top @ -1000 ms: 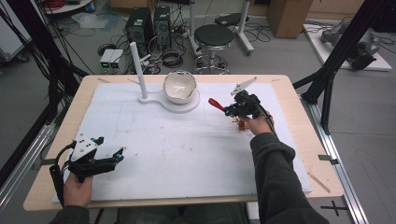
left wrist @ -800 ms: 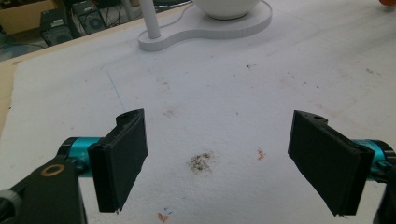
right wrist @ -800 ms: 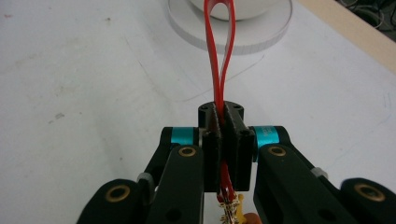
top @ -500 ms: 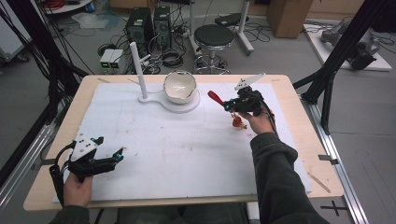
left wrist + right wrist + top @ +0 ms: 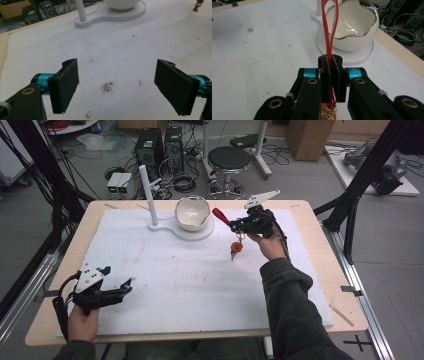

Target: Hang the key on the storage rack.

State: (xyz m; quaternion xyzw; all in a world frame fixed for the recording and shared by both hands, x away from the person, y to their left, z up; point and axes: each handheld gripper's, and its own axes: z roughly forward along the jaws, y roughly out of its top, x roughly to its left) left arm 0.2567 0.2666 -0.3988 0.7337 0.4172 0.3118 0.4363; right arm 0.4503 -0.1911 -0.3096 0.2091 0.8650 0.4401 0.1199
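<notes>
My right gripper (image 5: 235, 224) hovers above the mat just right of the white bowl (image 5: 192, 213), shut on a red cord loop (image 5: 220, 215) that sticks out past the jaws toward the bowl. A small orange charm (image 5: 236, 247) dangles from the cord below the gripper. In the right gripper view the two pads pinch the red loop (image 5: 329, 30), with the silver-rimmed bowl (image 5: 352, 32) straight ahead and the charm (image 5: 328, 113) hanging underneath. My left gripper (image 5: 125, 287) rests at the front left of the mat, open with nothing between its pads (image 5: 65, 85).
The bowl sits on a flat white stand (image 5: 167, 227) with an upright white post (image 5: 147, 190) at its left end. A white mat (image 5: 190, 285) covers most of the wooden table (image 5: 345, 285). The left gripper view shows the stand (image 5: 112, 15) and the charm (image 5: 197, 5) far off.
The right gripper has risen and shifted a little toward the bowl, lifting the charm off the mat so it now hangs. The left gripper has stayed put.
</notes>
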